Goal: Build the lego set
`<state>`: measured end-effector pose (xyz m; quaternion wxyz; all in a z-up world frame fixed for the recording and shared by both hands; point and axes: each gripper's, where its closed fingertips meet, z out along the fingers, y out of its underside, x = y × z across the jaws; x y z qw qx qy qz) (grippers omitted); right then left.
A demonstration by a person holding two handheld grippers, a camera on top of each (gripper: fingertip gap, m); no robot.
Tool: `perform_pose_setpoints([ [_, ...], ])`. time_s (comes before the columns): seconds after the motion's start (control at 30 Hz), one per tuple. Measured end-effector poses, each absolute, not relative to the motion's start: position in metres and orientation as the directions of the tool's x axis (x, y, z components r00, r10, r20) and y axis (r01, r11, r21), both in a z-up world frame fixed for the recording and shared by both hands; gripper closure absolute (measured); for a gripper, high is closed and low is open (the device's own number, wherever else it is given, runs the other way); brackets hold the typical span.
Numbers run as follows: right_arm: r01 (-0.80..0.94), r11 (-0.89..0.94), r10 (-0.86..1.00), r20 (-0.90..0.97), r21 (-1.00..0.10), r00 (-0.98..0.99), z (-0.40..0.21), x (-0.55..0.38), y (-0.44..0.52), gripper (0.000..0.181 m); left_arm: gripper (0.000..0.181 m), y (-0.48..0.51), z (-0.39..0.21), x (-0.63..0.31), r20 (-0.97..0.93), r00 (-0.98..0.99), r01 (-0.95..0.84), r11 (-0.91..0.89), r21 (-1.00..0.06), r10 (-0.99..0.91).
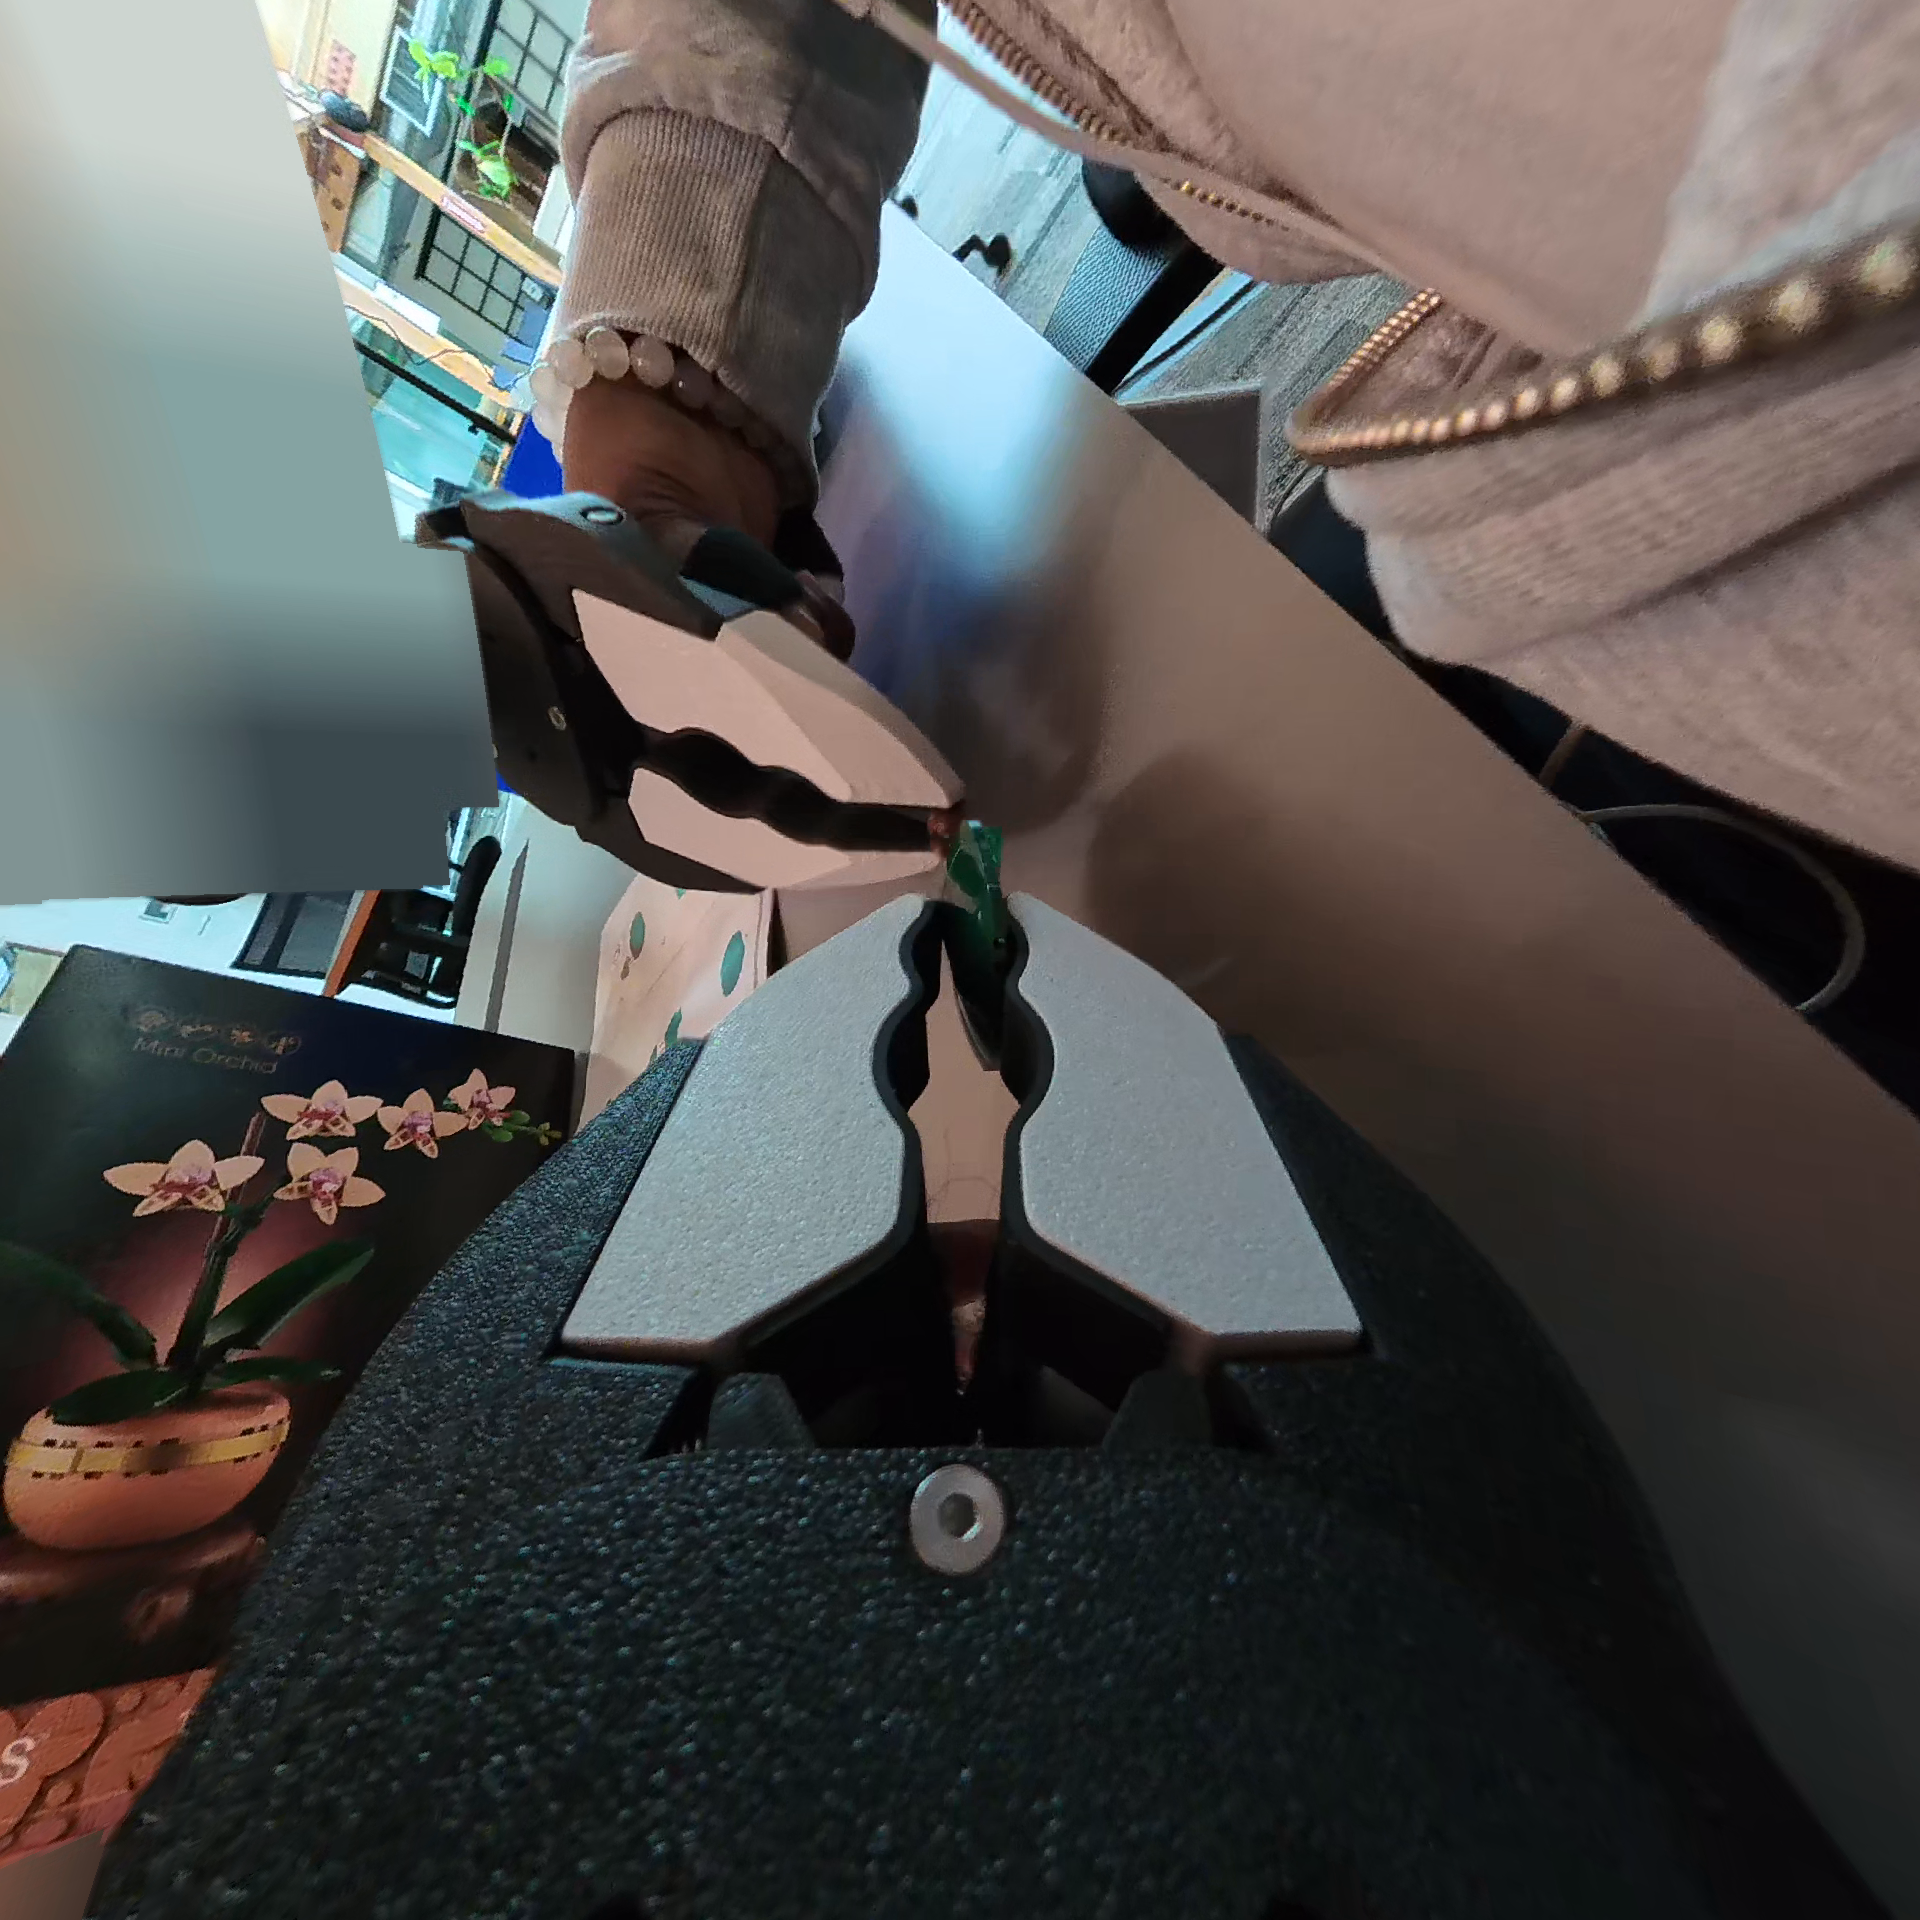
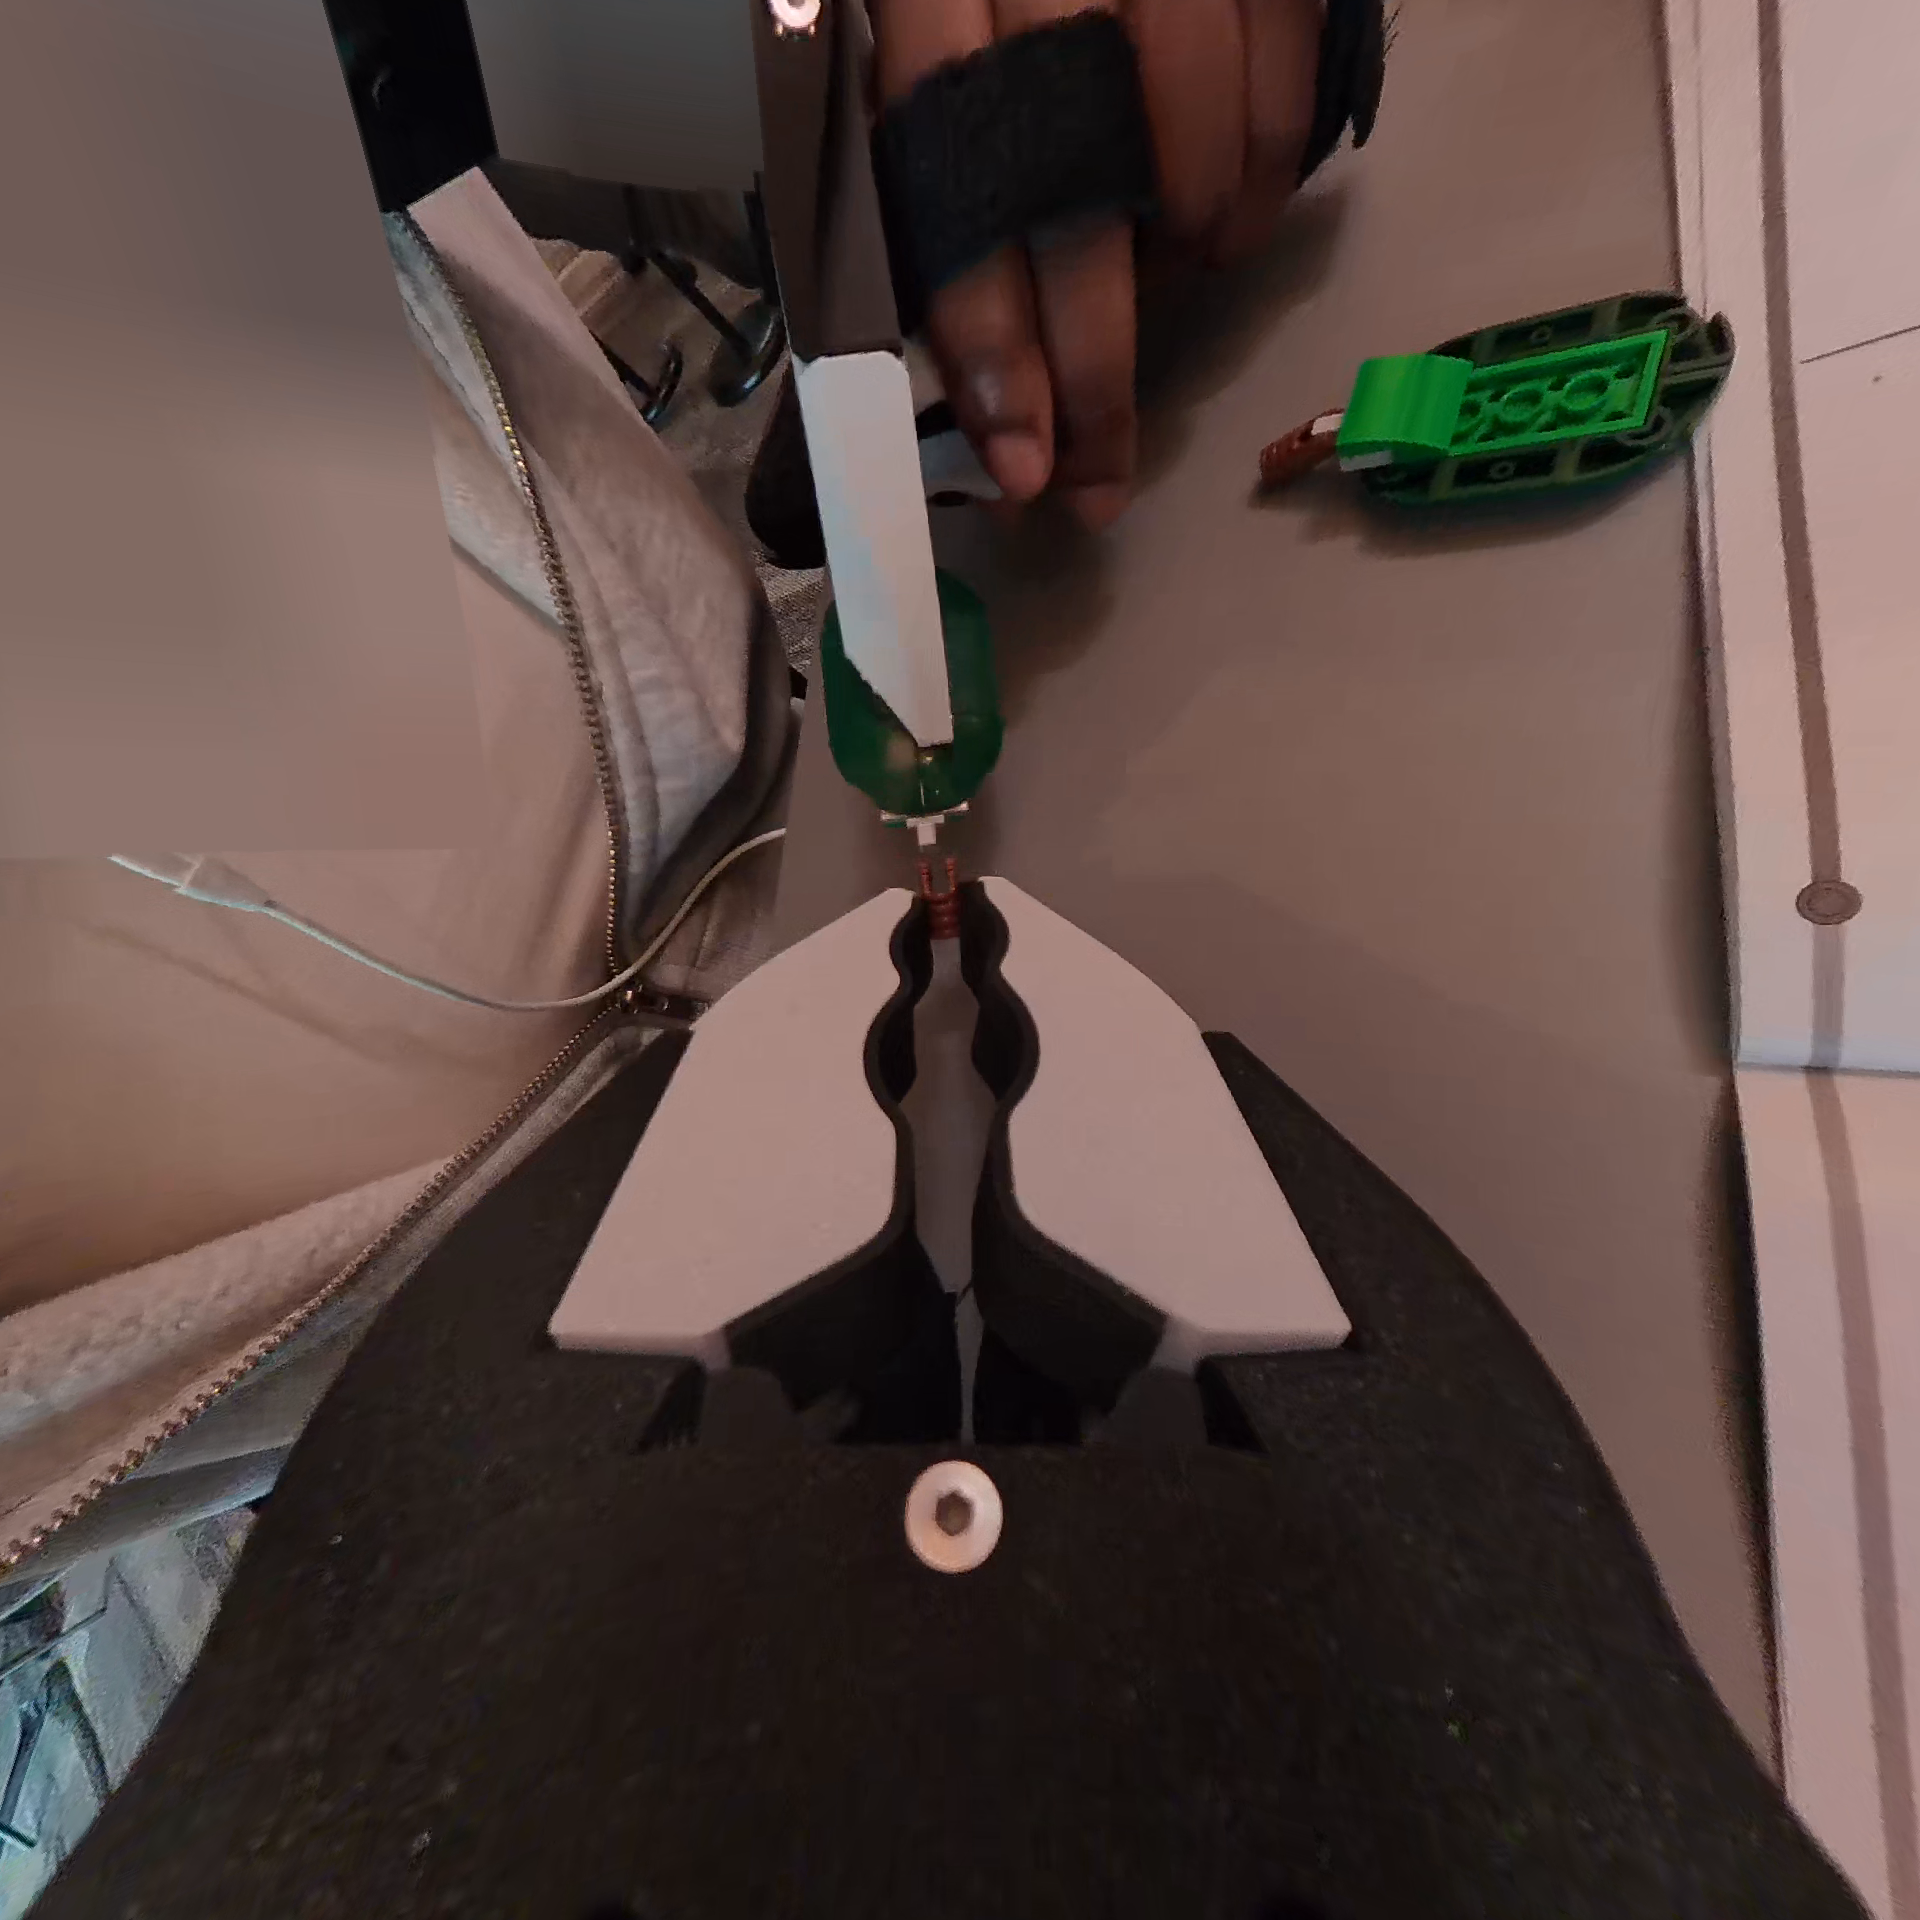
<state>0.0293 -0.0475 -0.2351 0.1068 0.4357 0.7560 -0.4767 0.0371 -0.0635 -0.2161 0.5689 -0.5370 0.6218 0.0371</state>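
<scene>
My left gripper (image 1: 968,906) is shut on a dark green leaf piece (image 1: 979,883), held upright in the air. My right gripper (image 1: 940,831) comes in from the upper left, shut on a small brown ribbed piece (image 1: 943,824) at the leaf's end. In the right wrist view my right gripper (image 2: 943,891) pinches the brown piece (image 2: 940,906) just below the leaf's (image 2: 883,748) small white end. The left gripper (image 2: 928,730) shows edge-on over the leaf. A second green leaf assembly (image 2: 1538,405) with a brown stub lies on the table.
The set's dark box (image 1: 208,1247) with the orchid picture stands at the left. A pale sheet with green dots (image 1: 675,966) lies behind it. The person's zipped jacket (image 2: 582,644) and a white cable (image 2: 416,977) are close. A white panel (image 2: 1849,623) borders the table (image 2: 1351,831). The grippers are tip to tip, or close to it.
</scene>
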Motion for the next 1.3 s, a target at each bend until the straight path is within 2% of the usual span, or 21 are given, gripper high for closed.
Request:
perform_pose_setpoints([
  [1.0, 0.774, 0.222, 0.553, -0.577, -0.593, -0.601, -0.253, 0.033, -0.061, 0.176, 0.173, -0.067, -0.237, 0.037, -0.698, 0.181, -0.718, 0.392, -0.575, -0.693],
  [1.1, 0.773, 0.183, 0.552, -0.588, -0.607, -0.592, -0.25, 0.03, -0.059, 0.176, 0.173, -0.064, -0.237, 0.03, -0.703, 0.191, -0.716, 0.392, -0.577, -0.686],
  [1.17, 0.747, 0.128, 0.581, -0.561, -0.653, -0.59, -0.245, 0.023, -0.053, 0.176, 0.173, -0.059, -0.235, 0.021, -0.706, 0.231, -0.716, 0.374, -0.589, -0.669],
  [1.23, 0.712, -0.013, 0.578, -0.586, -0.702, -0.568, -0.227, 0.013, -0.042, 0.175, 0.173, -0.049, -0.224, 0.01, -0.693, 0.335, -0.687, 0.338, -0.644, -0.638],
  [1.3, 0.602, -0.214, 0.561, -0.602, -0.769, -0.569, -0.198, 0.002, -0.028, 0.171, 0.173, -0.036, -0.205, -0.003, -0.65, 0.478, -0.624, 0.292, -0.725, -0.592],
])
